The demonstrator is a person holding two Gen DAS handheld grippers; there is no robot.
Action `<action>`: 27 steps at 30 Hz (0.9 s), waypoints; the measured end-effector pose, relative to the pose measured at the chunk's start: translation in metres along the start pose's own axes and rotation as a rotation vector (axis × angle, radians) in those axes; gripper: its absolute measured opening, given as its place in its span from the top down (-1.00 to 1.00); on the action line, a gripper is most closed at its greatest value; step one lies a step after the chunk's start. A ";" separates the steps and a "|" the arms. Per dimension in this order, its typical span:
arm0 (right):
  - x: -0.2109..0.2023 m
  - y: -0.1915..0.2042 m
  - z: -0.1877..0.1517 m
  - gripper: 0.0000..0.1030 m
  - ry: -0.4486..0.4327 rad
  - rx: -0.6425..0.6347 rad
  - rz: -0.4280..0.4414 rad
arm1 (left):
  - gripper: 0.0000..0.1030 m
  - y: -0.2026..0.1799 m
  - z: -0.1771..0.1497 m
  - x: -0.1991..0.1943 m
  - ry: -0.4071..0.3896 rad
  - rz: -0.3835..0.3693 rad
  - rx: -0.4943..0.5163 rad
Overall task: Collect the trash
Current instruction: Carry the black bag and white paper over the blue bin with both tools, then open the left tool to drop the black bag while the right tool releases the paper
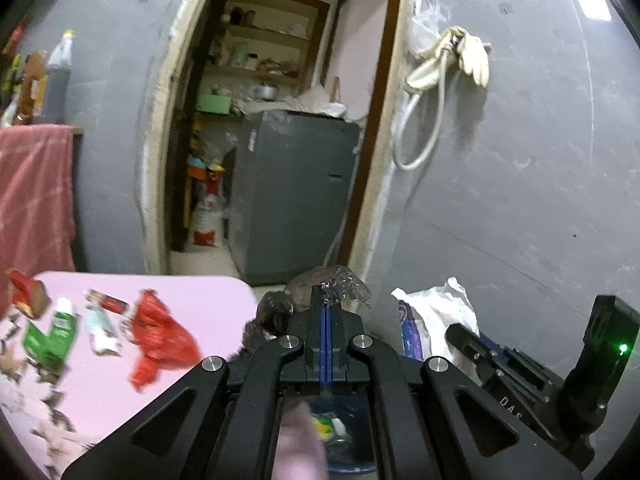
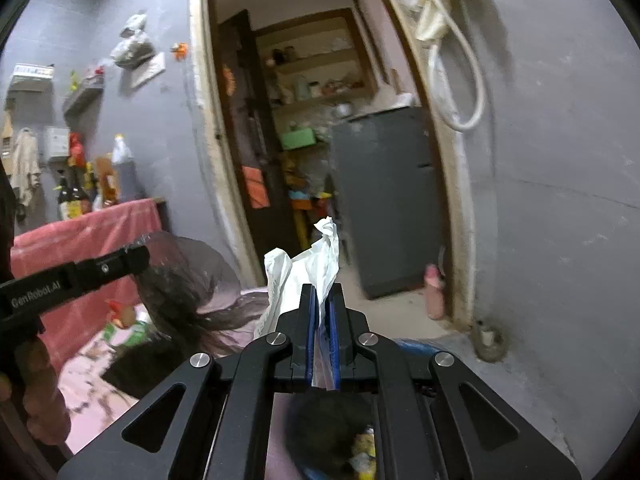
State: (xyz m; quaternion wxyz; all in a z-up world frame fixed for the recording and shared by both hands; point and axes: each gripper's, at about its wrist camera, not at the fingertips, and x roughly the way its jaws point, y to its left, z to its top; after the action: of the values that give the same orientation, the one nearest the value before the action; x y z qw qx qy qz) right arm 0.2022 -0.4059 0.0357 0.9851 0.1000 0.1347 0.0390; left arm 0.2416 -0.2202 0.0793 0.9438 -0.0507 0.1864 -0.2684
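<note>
My left gripper [image 1: 327, 294] is shut on the crinkled rim of a dark see-through plastic bag [image 1: 276, 314], which hangs just off the right edge of the pink table [image 1: 192, 292]. On that table lie a red wrapper [image 1: 160, 336], a green tube pack [image 1: 50, 336], a white packet [image 1: 100, 326] and small red boxes [image 1: 108, 300]. My right gripper [image 2: 324, 292] is shut on the top of a white plastic bag [image 2: 304, 268]. It shows low right in the left wrist view [image 1: 454, 330], beside the white bag [image 1: 434, 312]. The left gripper [image 2: 140, 256] and its dark bag [image 2: 180, 292] show in the right wrist view.
Ahead is a doorway with a grey fridge [image 1: 296, 192] and cluttered shelves behind it. A red cloth [image 1: 32, 196] drapes a shelf of bottles on the left. A hose and gloves [image 1: 468, 56] hang on the grey wall. A pink bottle [image 2: 434, 292] stands by the door frame.
</note>
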 end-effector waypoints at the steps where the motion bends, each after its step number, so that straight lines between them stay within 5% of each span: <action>1: -0.001 -0.007 -0.003 0.91 0.008 0.007 -0.012 | 1.00 -0.006 -0.003 0.007 0.011 -0.012 -0.003; 27: -0.022 -0.100 -0.040 0.91 0.097 0.101 -0.185 | 1.00 -0.079 -0.046 0.093 0.175 -0.143 -0.048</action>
State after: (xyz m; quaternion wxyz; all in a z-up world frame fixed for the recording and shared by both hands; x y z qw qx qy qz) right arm 0.1753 -0.4980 -0.0172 0.9705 0.1349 0.1925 -0.0540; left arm 0.2584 -0.3363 0.0219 0.9008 -0.0627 0.2704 -0.3340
